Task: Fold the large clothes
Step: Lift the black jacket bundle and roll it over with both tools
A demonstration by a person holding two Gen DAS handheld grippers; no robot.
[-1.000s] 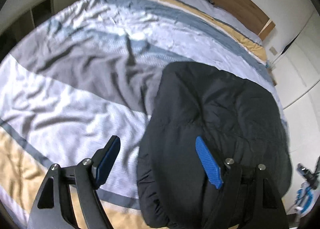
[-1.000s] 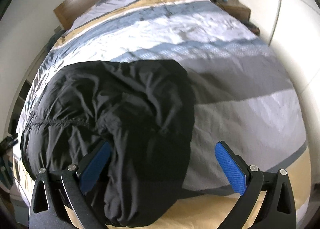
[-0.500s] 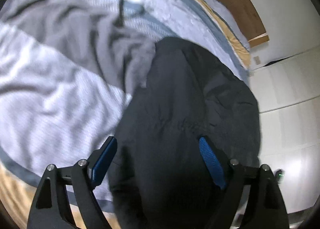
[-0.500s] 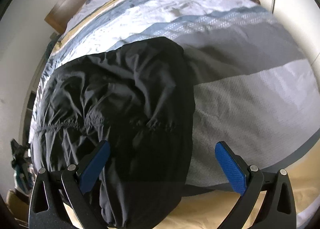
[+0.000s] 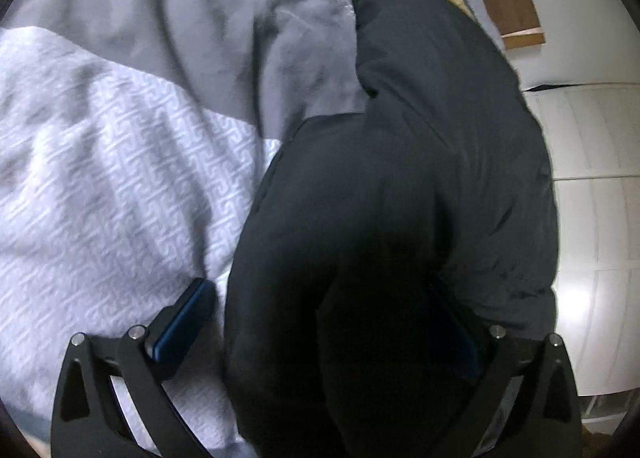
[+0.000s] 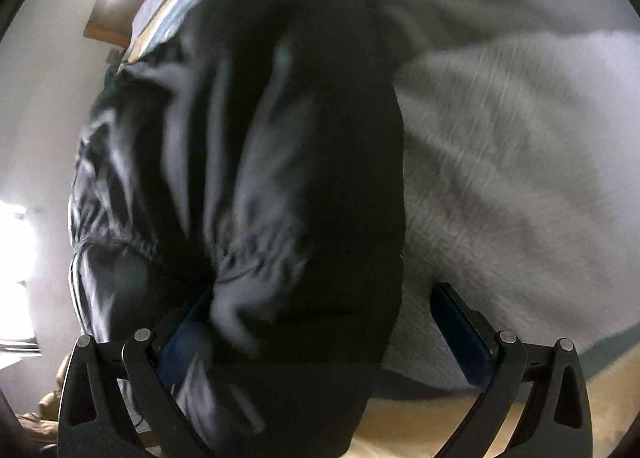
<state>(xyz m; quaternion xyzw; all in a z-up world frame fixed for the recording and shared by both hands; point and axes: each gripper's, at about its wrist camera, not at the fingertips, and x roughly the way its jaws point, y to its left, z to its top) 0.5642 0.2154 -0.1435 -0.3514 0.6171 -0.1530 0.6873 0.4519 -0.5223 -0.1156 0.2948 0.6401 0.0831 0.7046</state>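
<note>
Progress: jacket [image 5: 400, 217] is lying bundled on bed [image 5: 100, 177], roughly folded, final tidying likely remaining | left gripper [image 5: 328, 326] fingers just opening wide, straddling its 6 o'clock end | right gripper [image 6: 324, 326] fingers spread, gripping nothing.

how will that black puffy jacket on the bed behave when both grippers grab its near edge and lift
The black jacket is likely floppy: it slumps in soft creases on the bedcover, so it should sag between grips. Its sheen suggests slick fabric that may slip. It looks padded, so probably light for its bulk.
</note>
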